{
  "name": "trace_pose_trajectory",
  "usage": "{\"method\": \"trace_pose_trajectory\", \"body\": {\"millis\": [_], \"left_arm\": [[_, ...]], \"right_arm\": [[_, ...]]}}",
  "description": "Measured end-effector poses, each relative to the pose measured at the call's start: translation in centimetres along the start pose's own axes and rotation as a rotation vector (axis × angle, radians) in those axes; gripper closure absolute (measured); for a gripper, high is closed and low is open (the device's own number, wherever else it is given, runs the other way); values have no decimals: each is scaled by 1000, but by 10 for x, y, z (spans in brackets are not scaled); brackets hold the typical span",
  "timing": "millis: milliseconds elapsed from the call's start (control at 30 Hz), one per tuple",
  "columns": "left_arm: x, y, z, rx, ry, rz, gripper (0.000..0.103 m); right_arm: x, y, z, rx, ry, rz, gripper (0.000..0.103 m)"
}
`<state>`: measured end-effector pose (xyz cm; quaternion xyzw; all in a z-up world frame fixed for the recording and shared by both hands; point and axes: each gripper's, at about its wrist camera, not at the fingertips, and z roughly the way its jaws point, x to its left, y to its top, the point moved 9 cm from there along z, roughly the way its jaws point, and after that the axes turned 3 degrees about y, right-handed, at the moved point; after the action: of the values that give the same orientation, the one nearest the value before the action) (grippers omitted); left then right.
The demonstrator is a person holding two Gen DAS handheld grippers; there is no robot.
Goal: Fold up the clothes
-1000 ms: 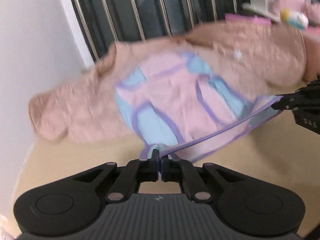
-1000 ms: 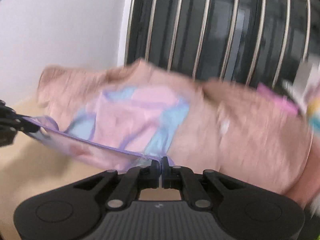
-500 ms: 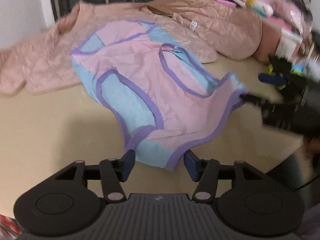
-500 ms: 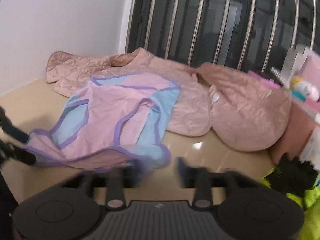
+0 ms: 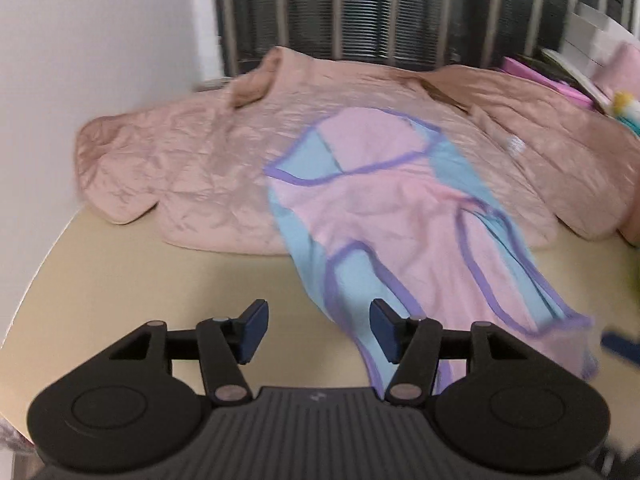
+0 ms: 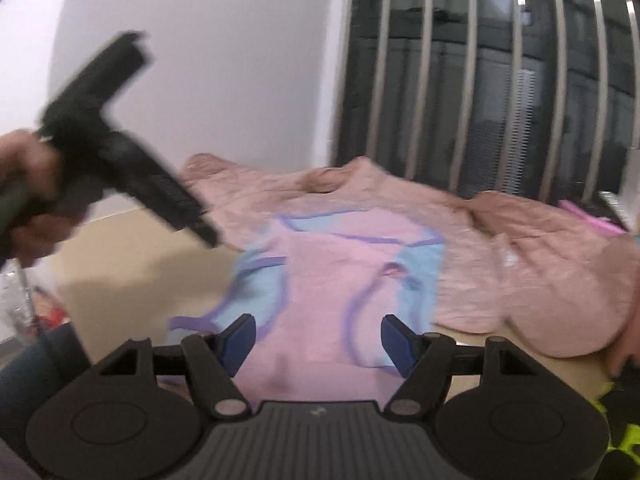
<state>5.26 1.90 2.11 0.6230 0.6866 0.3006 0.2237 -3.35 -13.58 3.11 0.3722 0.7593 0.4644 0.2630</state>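
Both tools empty. Left gripper (image 5: 316,330) has its jaws spread wide, nothing between them, poised over bare table (image 5: 120,280) just left of the garment's near edge. Right gripper (image 6: 318,338) likewise wide open and holding nothing, its blue pads either side of the hem. The pink-and-blue garment (image 5: 400,216) lies face up, purple-trimmed, its upper half resting on the quilted pink jacket (image 5: 192,160) and its lower half on the tabletop, with the near hem running to the table's front edge or past it; cannot tell which. Risks as I judge them: a low pinch at the overlap could catch jacket fabric too and drag both pieces. The wrinkled right side may fold crooked if not smoothed first. The hem could slip forward off the edge. Both views are motion-blurred, so aim at the thin trim is uncertain.
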Motion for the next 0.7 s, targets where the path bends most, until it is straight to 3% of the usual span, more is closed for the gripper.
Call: {"method": "trace_pose_trajectory", "body": {"millis": [133, 433, 700], "left_arm": [[1, -1, 11, 9, 31, -13, 43], [-1, -3, 17, -4, 63, 21, 43], [-9, -3, 20, -15, 36, 39, 43]], "right_arm": [[15, -2, 12, 22, 30, -18, 35], [-13, -7, 13, 53, -55, 59, 35], [10, 0, 14, 42, 6, 48, 35]]}}
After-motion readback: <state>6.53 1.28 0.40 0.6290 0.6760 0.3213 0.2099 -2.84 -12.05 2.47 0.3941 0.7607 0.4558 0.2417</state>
